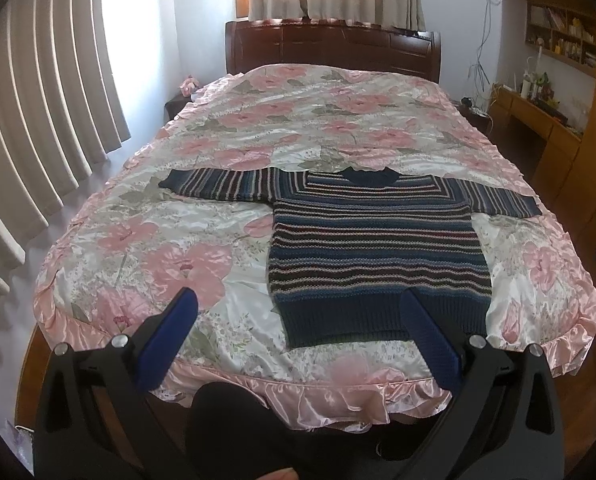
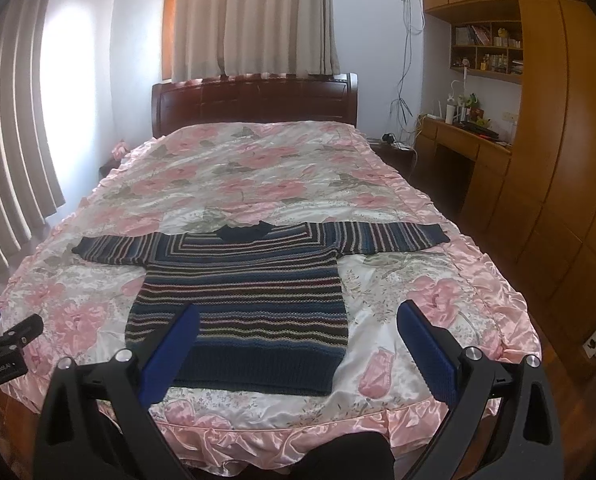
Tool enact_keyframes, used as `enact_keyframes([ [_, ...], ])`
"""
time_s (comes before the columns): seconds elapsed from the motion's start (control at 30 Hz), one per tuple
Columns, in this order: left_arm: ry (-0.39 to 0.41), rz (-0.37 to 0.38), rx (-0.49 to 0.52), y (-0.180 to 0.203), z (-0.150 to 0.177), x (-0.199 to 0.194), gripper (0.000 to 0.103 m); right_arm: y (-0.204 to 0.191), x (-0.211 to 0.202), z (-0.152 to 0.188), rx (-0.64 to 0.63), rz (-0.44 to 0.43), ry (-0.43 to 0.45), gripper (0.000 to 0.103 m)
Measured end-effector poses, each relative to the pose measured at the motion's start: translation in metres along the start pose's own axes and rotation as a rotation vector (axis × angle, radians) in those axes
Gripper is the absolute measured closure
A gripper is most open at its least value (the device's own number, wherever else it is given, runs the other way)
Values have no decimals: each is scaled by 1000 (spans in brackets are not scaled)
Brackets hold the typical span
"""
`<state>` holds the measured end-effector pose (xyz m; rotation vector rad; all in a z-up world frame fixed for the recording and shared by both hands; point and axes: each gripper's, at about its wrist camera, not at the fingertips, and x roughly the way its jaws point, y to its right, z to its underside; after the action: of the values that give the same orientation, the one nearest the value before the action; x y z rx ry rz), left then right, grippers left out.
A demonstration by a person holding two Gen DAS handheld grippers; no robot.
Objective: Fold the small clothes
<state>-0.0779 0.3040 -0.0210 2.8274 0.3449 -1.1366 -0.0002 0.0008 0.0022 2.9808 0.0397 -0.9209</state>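
Striped sweater point(image 1: 374, 248) flat on bedspread point(image 1: 186, 208), jaws wide

The sweater point(image 1: 374, 240) is striped in navy, blue, white and dark red, with a solid navy hem. The bedspread point(image 1: 202, 248) is white satin with pink flowers. Gripper pads point(image 2: 426, 344) are blue; curtains point(image 2: 254, 20) beige.

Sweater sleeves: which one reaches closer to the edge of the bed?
The sleeve on the desk side. Its cuff nearly reaches the pink ruffle, while the window-side sleeve ends well inside.
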Motion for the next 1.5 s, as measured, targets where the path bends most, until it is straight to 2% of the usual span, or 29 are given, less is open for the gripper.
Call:
enact_keyframes([
  [1.5, 18, -11, 2, -3, -8, -6, 3, -2, 7, -1, -7, -1, -8, 4],
])
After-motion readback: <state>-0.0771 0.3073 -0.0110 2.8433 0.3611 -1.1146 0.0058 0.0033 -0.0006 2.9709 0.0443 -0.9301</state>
